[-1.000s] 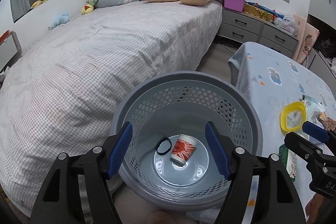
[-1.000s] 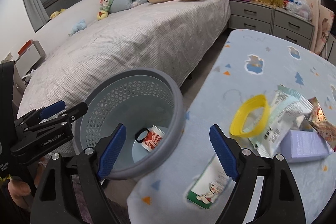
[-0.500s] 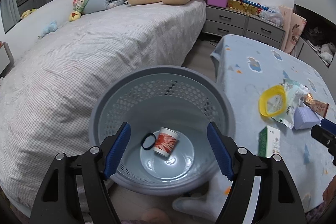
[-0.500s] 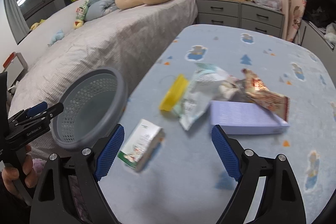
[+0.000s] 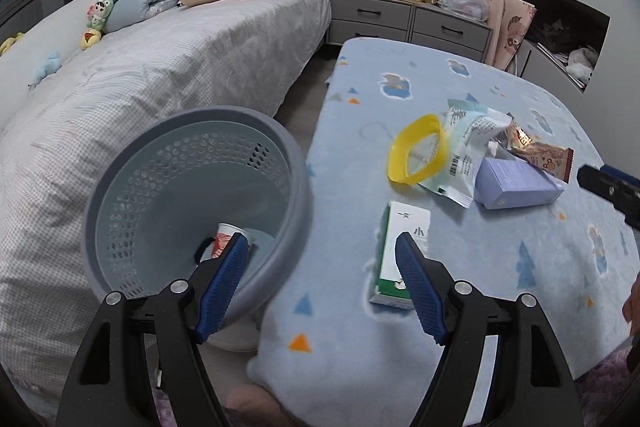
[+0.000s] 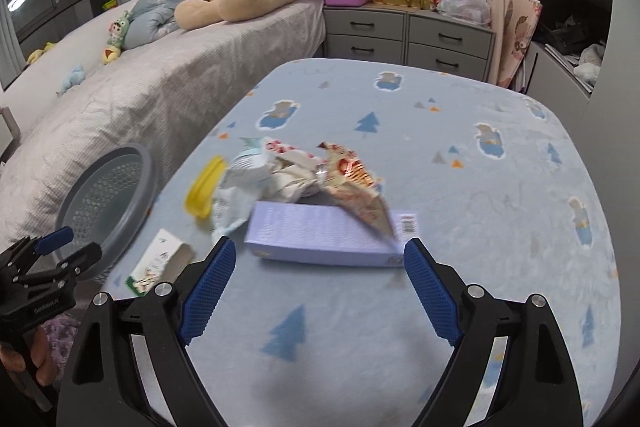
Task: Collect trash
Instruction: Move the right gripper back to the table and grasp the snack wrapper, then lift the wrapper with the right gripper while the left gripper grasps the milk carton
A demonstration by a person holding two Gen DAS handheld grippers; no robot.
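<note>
A: Trash sits in a loose pile mid-table [image 6: 500,187]: lilac box [image 6: 324,233] nearest, red-gold wrapper [image 6: 356,179] draped over its far edge, pale crumpled bag [image 6: 244,179] to the left, yellow ring [image 6: 204,189] left of that. Green-white carton [image 6: 160,261] lies apart, near the table's left edge.

B: Right gripper [image 6: 320,291]?

A: Fingers spread wide, nothing between them. They straddle the near side of the lilac box, not touching it. This view is blurred around the pile.

B: What does the left wrist view add?

A: Bin [image 5: 296,179] interior. The right view shows only its rim and perforated wall; the left view shows a red-white paper cup [image 5: 224,233] lying on the bottom, with a dark loop beside it, partly hidden by a finger. The bin stands between bed [image 5: 160,75] and table.

B: Left gripper [image 5: 322,267]?

A: Also spread, holding nothing. One finger overlaps the bin, the other the carton [image 5: 404,227].

B: Anything the right view has alone?

A: The left gripper's whole frame and the hand [image 6: 28,359] holding it, at the near left. The left view catches only the right gripper's tip at its right edge.
</note>
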